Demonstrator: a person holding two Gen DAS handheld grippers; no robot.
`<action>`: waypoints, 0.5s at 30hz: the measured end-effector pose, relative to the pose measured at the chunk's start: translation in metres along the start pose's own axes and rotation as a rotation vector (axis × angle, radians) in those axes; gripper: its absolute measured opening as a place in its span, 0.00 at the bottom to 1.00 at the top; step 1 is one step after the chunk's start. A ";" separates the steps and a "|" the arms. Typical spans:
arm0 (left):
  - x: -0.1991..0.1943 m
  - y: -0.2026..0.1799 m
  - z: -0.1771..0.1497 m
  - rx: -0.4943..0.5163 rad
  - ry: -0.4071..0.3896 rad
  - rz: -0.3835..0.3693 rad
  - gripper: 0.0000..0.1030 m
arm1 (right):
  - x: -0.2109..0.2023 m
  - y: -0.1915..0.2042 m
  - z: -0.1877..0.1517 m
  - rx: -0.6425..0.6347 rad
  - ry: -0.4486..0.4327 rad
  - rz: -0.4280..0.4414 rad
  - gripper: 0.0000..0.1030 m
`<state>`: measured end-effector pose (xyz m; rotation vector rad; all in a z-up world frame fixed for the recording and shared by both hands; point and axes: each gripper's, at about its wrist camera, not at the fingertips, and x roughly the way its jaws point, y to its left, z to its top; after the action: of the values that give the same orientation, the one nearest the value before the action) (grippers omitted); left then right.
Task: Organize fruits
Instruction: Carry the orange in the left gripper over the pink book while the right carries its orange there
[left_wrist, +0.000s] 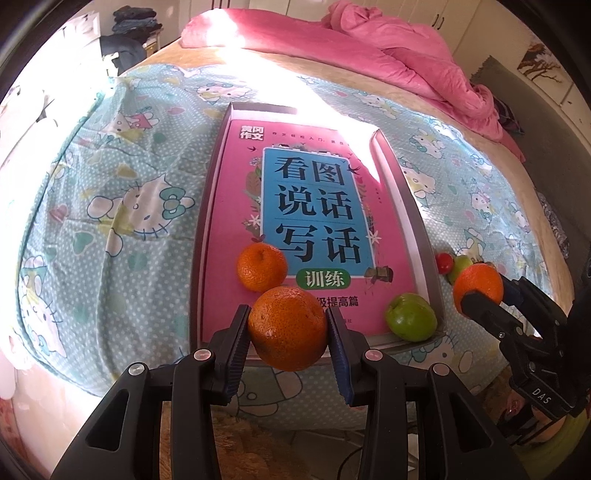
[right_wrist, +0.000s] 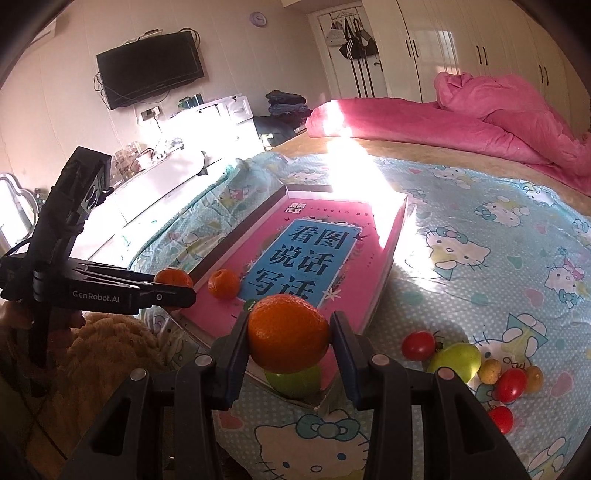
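Note:
A shallow box (left_wrist: 417, 221) with a pink book (left_wrist: 236, 192) in it lies on the bed. My left gripper (left_wrist: 288, 328) is shut on an orange (left_wrist: 288, 326) above the box's near edge. My right gripper (right_wrist: 288, 339) is shut on another orange (right_wrist: 288, 338), held right of the box; it shows in the left wrist view (left_wrist: 478, 284). A third orange (left_wrist: 261, 266) and a green fruit (left_wrist: 410, 316) rest on the book. Cherry tomatoes (right_wrist: 418, 345), a green fruit (right_wrist: 456, 360) and small yellow fruits (right_wrist: 489, 371) lie on the sheet right of the box.
A Hello Kitty sheet (left_wrist: 129, 206) covers the bed. A pink quilt (right_wrist: 480, 129) is heaped at the far end. A white cabinet (right_wrist: 166, 184) and a wall TV (right_wrist: 149, 68) stand left of the bed.

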<state>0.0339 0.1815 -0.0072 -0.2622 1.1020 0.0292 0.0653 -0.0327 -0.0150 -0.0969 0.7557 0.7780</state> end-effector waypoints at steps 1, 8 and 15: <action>0.001 0.001 0.000 -0.003 0.002 0.001 0.41 | 0.001 0.000 0.001 -0.001 0.000 -0.001 0.42; 0.011 -0.003 -0.001 0.006 0.022 -0.003 0.41 | 0.012 0.002 0.008 -0.008 0.005 0.006 0.42; 0.024 -0.008 -0.004 0.012 0.045 -0.002 0.41 | 0.034 0.005 0.015 -0.025 0.035 0.005 0.42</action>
<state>0.0423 0.1707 -0.0286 -0.2540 1.1467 0.0155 0.0866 -0.0038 -0.0254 -0.1315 0.7792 0.7929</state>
